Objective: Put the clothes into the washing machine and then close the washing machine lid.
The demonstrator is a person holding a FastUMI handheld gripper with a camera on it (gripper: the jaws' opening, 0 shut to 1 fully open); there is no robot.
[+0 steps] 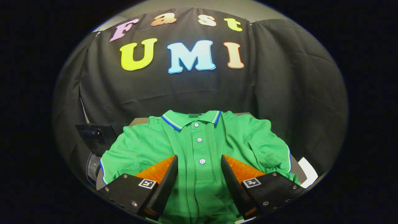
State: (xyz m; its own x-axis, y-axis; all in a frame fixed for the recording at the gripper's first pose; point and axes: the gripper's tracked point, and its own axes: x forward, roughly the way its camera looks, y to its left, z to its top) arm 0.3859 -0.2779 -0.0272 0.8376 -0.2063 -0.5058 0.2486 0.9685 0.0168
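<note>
A green polo shirt (199, 140) with a white-and-blue trimmed collar and white buttons lies spread flat on a small table, collar pointing away from me. My gripper (199, 159) hovers over its lower front, open, one finger on each side of the button placket. The fingertips sit level with the lowest button. Nothing is gripped between the fingers. I cannot tell whether the fingers touch the cloth.
The table's bare edge (299, 169) shows right of the shirt, with a white sheet (308, 175) at its corner. A dark device on a round grey base (93, 146) stands left of the shirt. Black cloth walls close the booth behind.
</note>
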